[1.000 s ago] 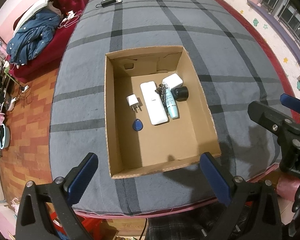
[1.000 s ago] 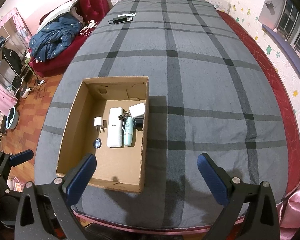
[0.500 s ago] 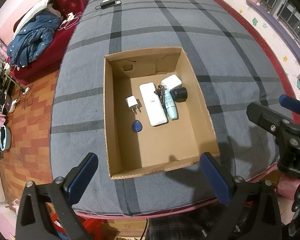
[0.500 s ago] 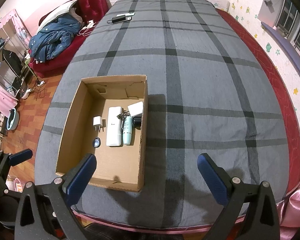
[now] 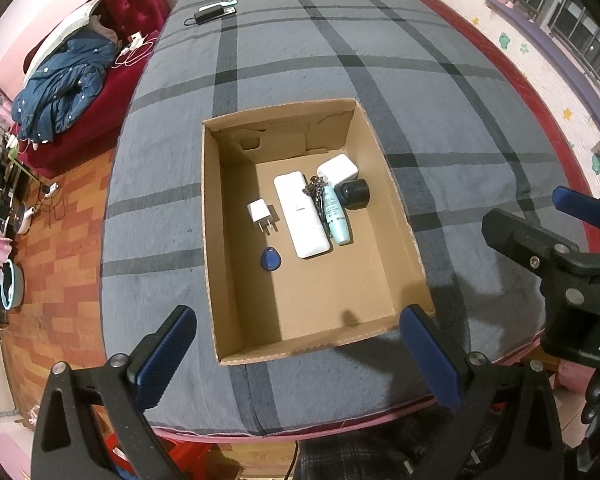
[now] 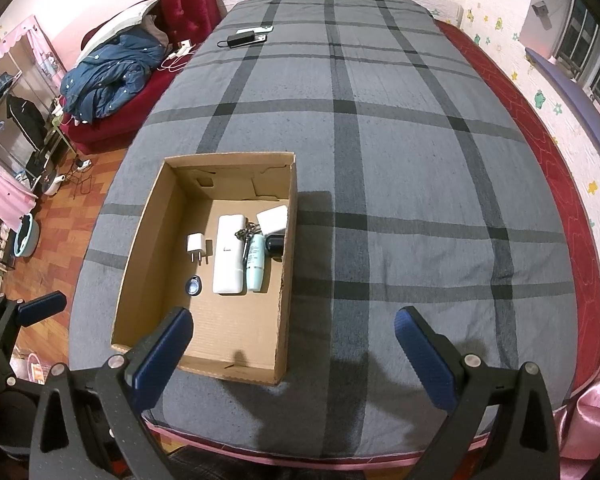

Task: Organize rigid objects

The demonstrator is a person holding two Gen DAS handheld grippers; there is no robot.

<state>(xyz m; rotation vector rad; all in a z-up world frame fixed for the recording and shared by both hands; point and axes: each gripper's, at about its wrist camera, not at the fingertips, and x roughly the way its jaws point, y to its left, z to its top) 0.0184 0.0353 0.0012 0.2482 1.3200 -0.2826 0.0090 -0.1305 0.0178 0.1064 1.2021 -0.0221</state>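
Observation:
An open cardboard box (image 5: pixel 212 240) (image 6: pixel 140 256) sits on the grey plaid bed. Inside lie a white power bank (image 5: pixel 302 216) (image 6: pixel 229 254), a white plug adapter (image 5: pixel 260 214) (image 6: pixel 196 245), a blue key fob (image 5: pixel 271 260) (image 6: pixel 193 285), a teal tube (image 5: pixel 335 216) (image 6: pixel 256 262) with a key chain, a white charger block (image 5: pixel 337 169) (image 6: pixel 273 218) and a black round object (image 5: pixel 355 195) (image 6: pixel 275 243). My left gripper (image 5: pixel 300 354) is open and empty above the box's near edge. My right gripper (image 6: pixel 294 354) is open and empty above the bed, right of the box; it also shows in the left wrist view (image 5: pixel 540 240).
A phone and a black power bank with cable (image 6: pixel 246 36) lie at the far end of the bed. A red sofa with a blue jacket (image 6: pixel 112 68) stands to the left. Wooden floor lies left of the bed, a red rug (image 6: pixel 572 208) to the right.
Both grippers have drawn back and up slightly, so the box looks a little farther away. Nothing in the box has moved.

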